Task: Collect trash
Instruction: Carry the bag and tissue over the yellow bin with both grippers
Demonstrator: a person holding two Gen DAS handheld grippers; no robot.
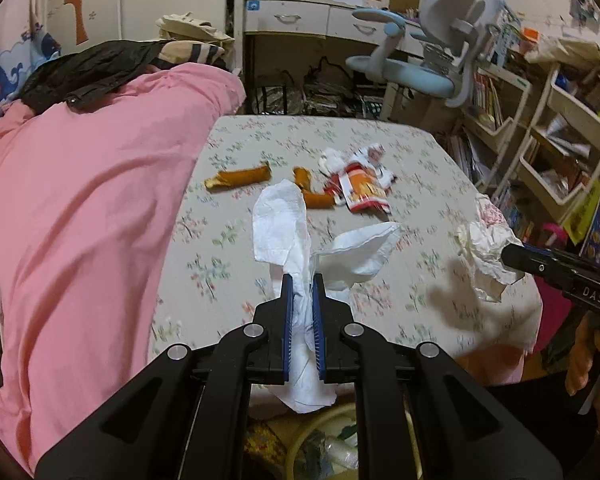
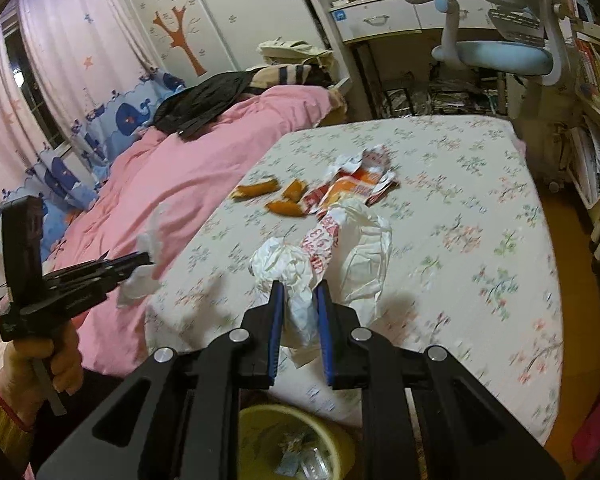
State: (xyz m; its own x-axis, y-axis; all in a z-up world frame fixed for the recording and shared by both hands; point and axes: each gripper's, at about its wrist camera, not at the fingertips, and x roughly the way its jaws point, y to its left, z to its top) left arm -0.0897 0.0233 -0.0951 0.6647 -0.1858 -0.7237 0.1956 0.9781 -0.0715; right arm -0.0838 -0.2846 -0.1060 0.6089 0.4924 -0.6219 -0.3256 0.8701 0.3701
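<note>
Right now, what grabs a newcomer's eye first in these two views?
Both tongs, each clamped on trash: the left tongs pinch a white tissue, and the right tongs grip a crumpled white wrapper with red print, both held above the floral bedsheet. Behind them on the sheet lie orange peel pieces and a torn red-and-white snack packet. A yellow bin sits below, at the bed's near edge.

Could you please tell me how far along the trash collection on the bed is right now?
Done: the yellow bin below the bed edge already holds some scraps. In hand: the left gripper clamps a white tissue, the right gripper a crumpled wrapper. Left: orange peel pieces and a red-and-white snack packet lie on the floral sheet.
</note>
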